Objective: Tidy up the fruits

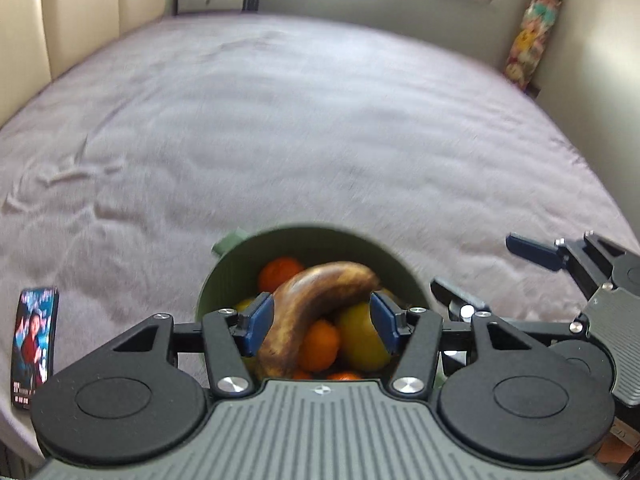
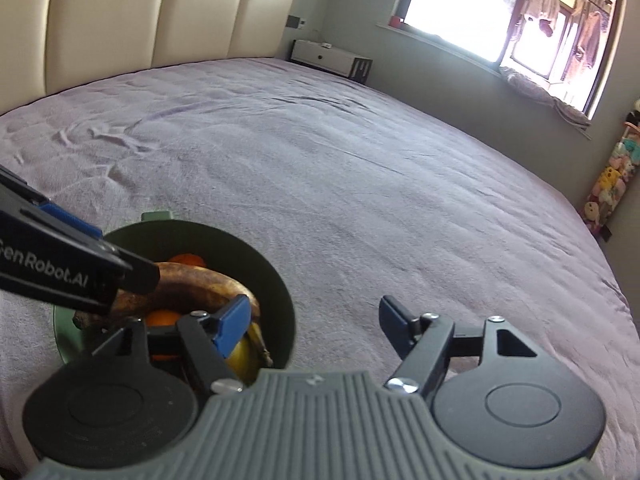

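Bowl: green bowl on the bed, near its front edge; holds the fruit
Contents: brown banana lying across oranges and a yellow-green fruit; no fruit visible on the bedcover
Left tongs: over the bowl, jaws apart, flanking the banana; no pad contact visible; nothing held
Right tongs: jaws wide, empty; one blue pad over the bowl's rim, the other over bedcover
Step judged: release and withdrawal
Advice: lift both tongs straight up, jaws wide, clear of rim and banana

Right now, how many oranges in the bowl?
4 visible in the green bowl: one at the back, one mid-front under the banana, two slivers at the near edge. More may be buried.
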Available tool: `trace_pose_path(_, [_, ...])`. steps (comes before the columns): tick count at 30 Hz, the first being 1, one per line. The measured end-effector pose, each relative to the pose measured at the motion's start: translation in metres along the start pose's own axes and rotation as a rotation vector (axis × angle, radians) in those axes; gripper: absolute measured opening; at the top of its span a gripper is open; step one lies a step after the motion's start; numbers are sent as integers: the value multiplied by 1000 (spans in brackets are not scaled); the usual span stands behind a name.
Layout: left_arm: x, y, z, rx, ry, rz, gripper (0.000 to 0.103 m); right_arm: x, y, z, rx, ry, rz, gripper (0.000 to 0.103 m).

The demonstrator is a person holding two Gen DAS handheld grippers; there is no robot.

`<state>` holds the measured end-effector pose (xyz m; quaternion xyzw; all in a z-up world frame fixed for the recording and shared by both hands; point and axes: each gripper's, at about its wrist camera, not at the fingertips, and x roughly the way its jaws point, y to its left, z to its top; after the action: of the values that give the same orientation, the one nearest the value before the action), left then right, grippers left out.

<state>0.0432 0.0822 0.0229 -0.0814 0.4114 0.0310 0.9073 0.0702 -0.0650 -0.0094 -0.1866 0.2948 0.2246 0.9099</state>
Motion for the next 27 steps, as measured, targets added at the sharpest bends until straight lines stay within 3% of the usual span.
trace_pose_path(8, [-32,-24,-3,86,-163,10,77,-36,-43,-13,249,80,-43,85])
trace_pose_path(13, [-44,-37,-10,152,-214,11,87,-63,-55,-21,368,68,-39,92])
trace_pose_path(22, [-55,-51,-28,221,-230,45,89,-108,-52,-44,420,30,-66,97])
trace_pose_path(27, [-46,-56,-38,232,-154,8,89,-115,-47,-62,421,58,-72,99])
